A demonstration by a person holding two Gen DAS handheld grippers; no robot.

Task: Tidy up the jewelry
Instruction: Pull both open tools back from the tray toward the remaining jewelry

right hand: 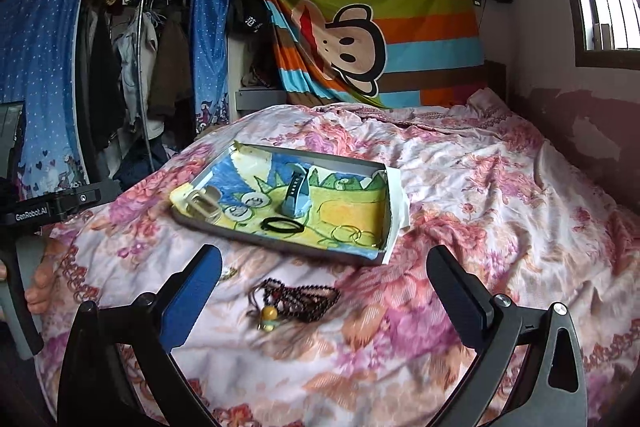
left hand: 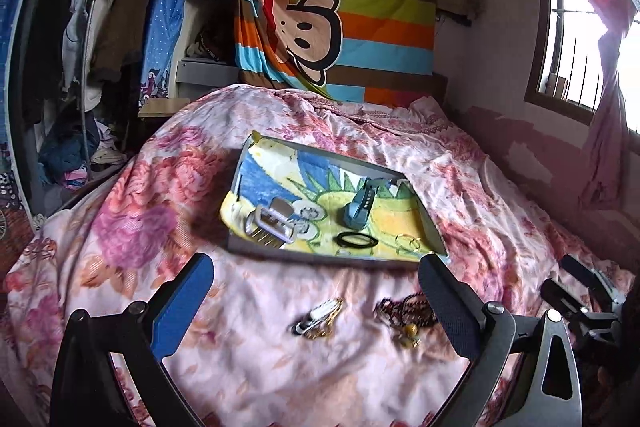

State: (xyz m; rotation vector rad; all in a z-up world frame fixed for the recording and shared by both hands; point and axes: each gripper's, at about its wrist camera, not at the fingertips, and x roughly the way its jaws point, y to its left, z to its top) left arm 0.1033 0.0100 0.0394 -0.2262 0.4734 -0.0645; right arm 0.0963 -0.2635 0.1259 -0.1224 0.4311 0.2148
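Both tongs stand apart, nothing between them: left tongs (left hand: 316,291), right tongs (right hand: 324,283). Beaded necklace (right hand: 298,297) lies loose on the bed (right hand: 480,187), just near of the tray (right hand: 280,247); a small clip-like piece (left hand: 318,317) lies left of it. Suggest gathering the bunched beads at their centre and lifting clear of the tray rim before release.

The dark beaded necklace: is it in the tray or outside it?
Outside. The dark beaded necklace lies bunched on the floral bedspread, in front of the tray.
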